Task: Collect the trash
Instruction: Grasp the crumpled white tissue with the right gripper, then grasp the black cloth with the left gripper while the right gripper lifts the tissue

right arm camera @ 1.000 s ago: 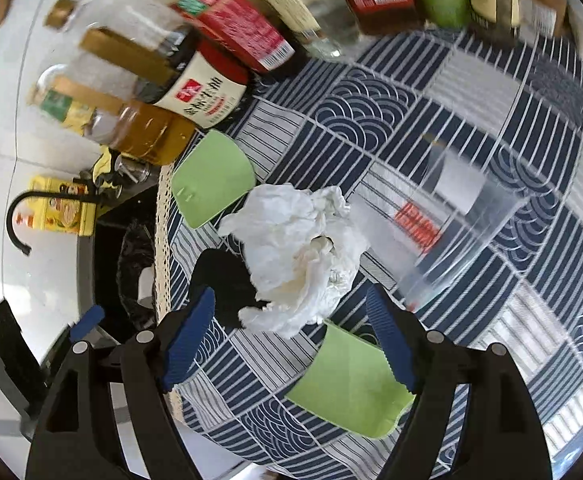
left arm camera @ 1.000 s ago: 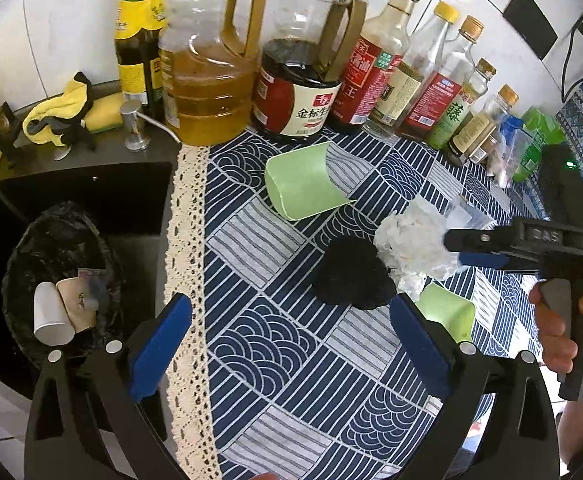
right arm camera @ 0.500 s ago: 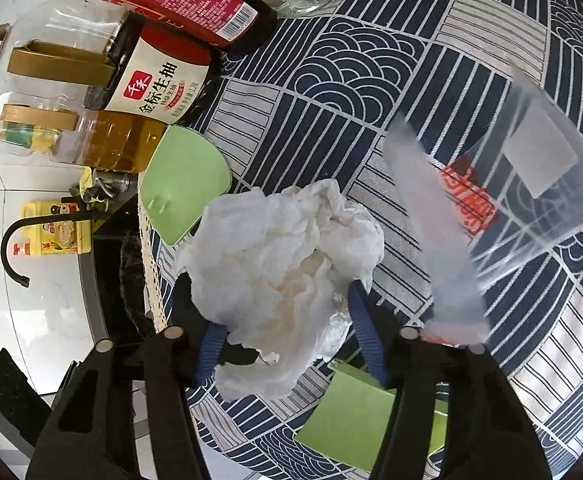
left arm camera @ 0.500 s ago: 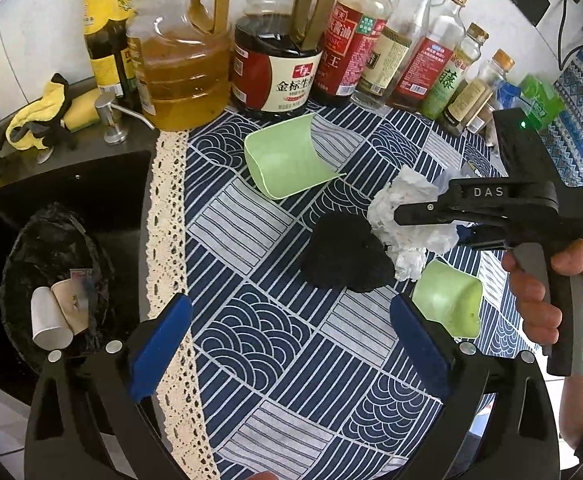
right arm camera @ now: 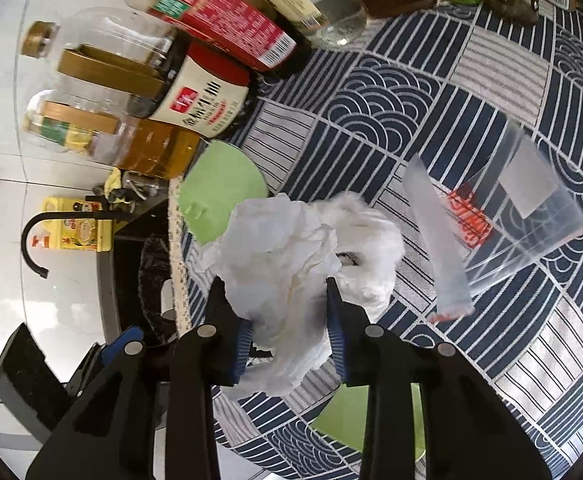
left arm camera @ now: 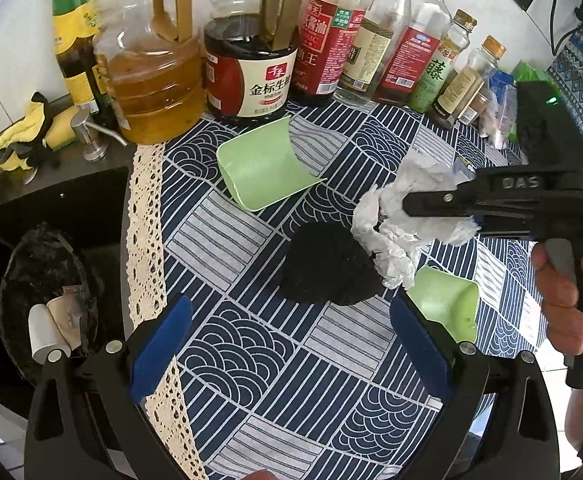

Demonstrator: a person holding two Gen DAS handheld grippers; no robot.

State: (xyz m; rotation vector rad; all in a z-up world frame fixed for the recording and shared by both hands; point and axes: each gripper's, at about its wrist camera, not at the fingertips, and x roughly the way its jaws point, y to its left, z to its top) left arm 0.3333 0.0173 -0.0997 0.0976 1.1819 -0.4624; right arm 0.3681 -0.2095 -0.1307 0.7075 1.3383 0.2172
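Observation:
A crumpled white paper (left arm camera: 403,220) (right arm camera: 291,248) lies on the blue patterned tablecloth (left arm camera: 251,352), against a black wad (left arm camera: 323,264). My right gripper (left arm camera: 407,210) (right arm camera: 273,292) comes in from the right, held by a hand. Its jaws are closing and the blue pads press on both sides of the paper. My left gripper (left arm camera: 289,312) hangs open above the cloth just in front of the black wad, with nothing between its fingers. Two pieces of a green cup (left arm camera: 263,168) (left arm camera: 447,300) lie behind and to the right of the wad.
A bin lined with a black bag (left arm camera: 43,280) sits in the sink at the left and holds paper cups. Oil and sauce bottles (left arm camera: 251,76) line the back wall. A clear plastic cup (right arm camera: 531,216) lies on its side right of the paper.
The right gripper's jaws have come in from wide apart to pinch the white paper. The left gripper has drifted closer to the table, towards the wad.

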